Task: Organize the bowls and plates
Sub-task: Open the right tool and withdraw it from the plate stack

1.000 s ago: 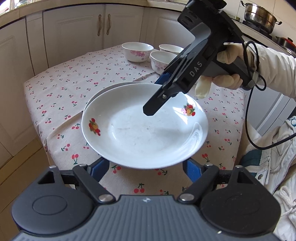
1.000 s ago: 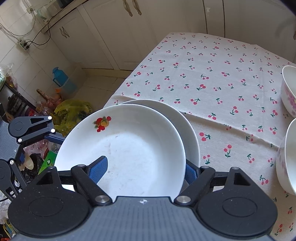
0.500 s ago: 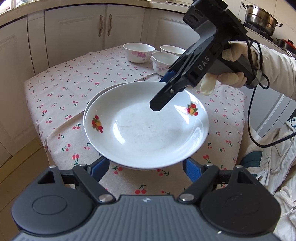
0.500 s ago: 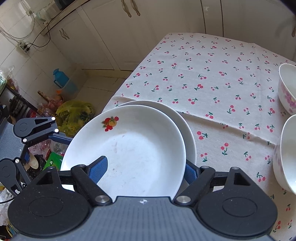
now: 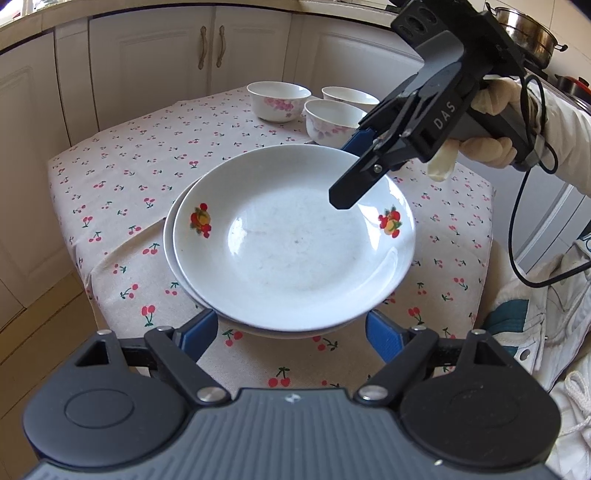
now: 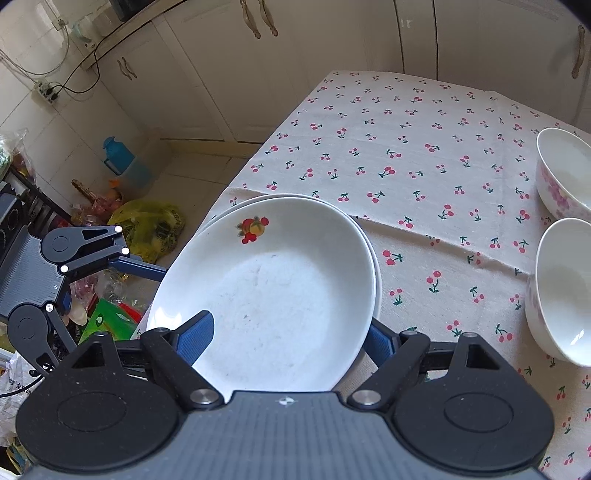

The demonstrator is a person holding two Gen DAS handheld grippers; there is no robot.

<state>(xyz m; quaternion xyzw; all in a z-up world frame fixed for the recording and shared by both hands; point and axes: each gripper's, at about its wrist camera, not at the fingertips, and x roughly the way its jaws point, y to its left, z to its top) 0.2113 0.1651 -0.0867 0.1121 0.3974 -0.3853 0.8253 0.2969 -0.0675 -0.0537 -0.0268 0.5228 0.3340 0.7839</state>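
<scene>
A white plate with fruit decals [image 5: 291, 240] lies on a second white plate [image 5: 170, 236] on the cherry-print tablecloth; both show in the right wrist view, upper plate [image 6: 273, 291], lower rim [image 6: 375, 258]. My right gripper [image 6: 288, 338] straddles the upper plate's rim, one blue finger [image 6: 195, 334] over the inside and the other [image 6: 380, 341] outside; its jaws stand wide. From the left wrist view it [image 5: 354, 166] reaches over the far rim. My left gripper [image 5: 291, 332] is open at the plates' near edge, not touching. Three white floral bowls [image 5: 279, 99] stand behind.
Two of the bowls [image 6: 561, 288] sit close to the right of the plates. The table edge [image 5: 92, 280] drops to the floor at the left. White cabinets [image 5: 155, 62] stand behind. A steel pot [image 5: 524, 29] is on the counter at far right.
The upper plate has come down and left onto the lower plate, now nearly centred on it. My right gripper moved with it. My left gripper stayed put.
</scene>
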